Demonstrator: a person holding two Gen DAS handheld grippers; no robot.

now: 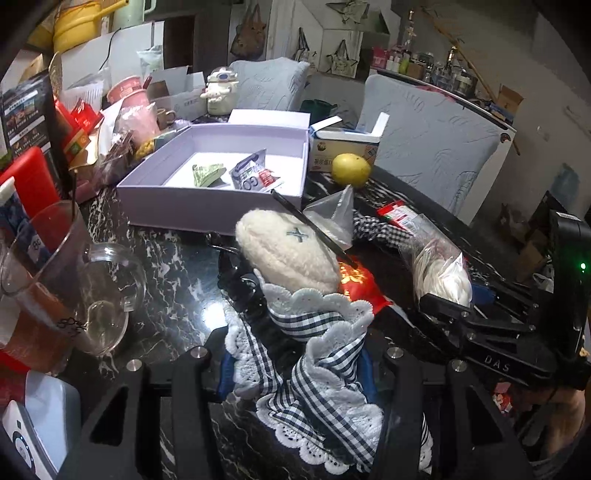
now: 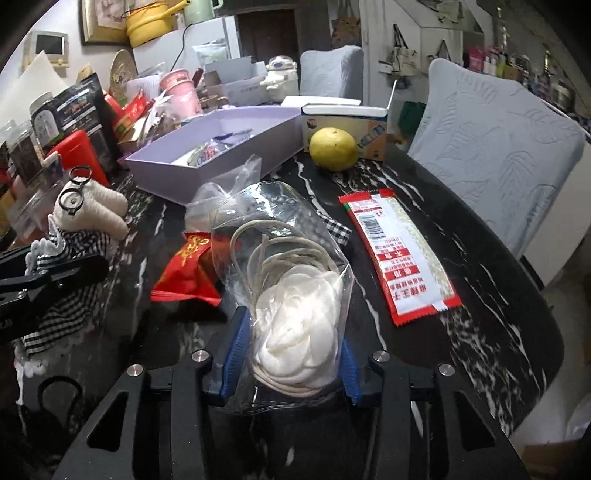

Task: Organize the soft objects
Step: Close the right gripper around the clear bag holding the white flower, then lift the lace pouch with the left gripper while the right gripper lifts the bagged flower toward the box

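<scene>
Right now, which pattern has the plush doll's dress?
Navy-and-white gingham with white lace trim on the cream plush doll's dress, best in the left wrist view.

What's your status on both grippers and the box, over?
Left gripper shut on plush doll by its gingham dress. Right gripper shut on clear bag of white cord. Lavender box open ahead; red packet lies between.

A lived-in home dining room is showing here: a black marble-patterned surface [image 2: 480, 295] is sitting crowded with snack packets, a yellow fruit [image 2: 333, 148], a glass mug [image 1: 110, 295] and an open lilac box [image 1: 221, 177]. Chairs in quilted grey covers [image 2: 495, 147] are standing round it. Tote bags [image 1: 251, 33] are hanging on the wall, and bottles [image 1: 432, 62] are lining a sideboard behind.
</scene>
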